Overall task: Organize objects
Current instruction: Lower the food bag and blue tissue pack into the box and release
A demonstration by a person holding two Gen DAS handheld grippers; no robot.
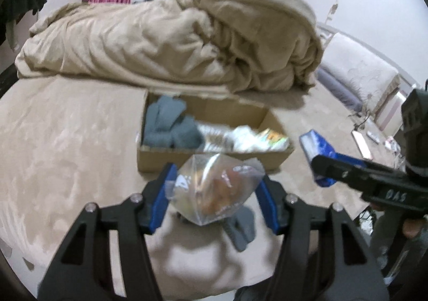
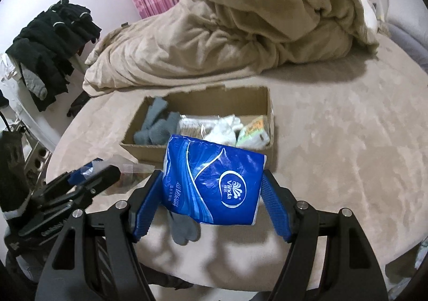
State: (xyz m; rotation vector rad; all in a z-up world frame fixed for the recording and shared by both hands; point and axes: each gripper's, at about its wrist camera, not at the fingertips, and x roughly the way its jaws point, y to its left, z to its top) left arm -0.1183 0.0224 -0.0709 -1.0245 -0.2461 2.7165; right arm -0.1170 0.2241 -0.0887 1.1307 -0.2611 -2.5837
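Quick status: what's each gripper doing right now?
Left gripper: shut on clear plastic bag.
Right gripper: shut on blue Vinda tissue pack.

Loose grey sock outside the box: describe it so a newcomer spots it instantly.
Start at the open cardboard box on the tan bed. Come toward the bed's near edge: the grey sock lies flat on the cover, below the blue tissue pack. Unlike the grey socks in the box, it lies alone.

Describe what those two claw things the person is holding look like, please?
Both are alike: the left gripper and right gripper have matte black angular arms with cut-out slots, silver round pivot bolts, and bright blue ribbed finger pads. One body bears pale lettering, too blurred to read. No cables show.
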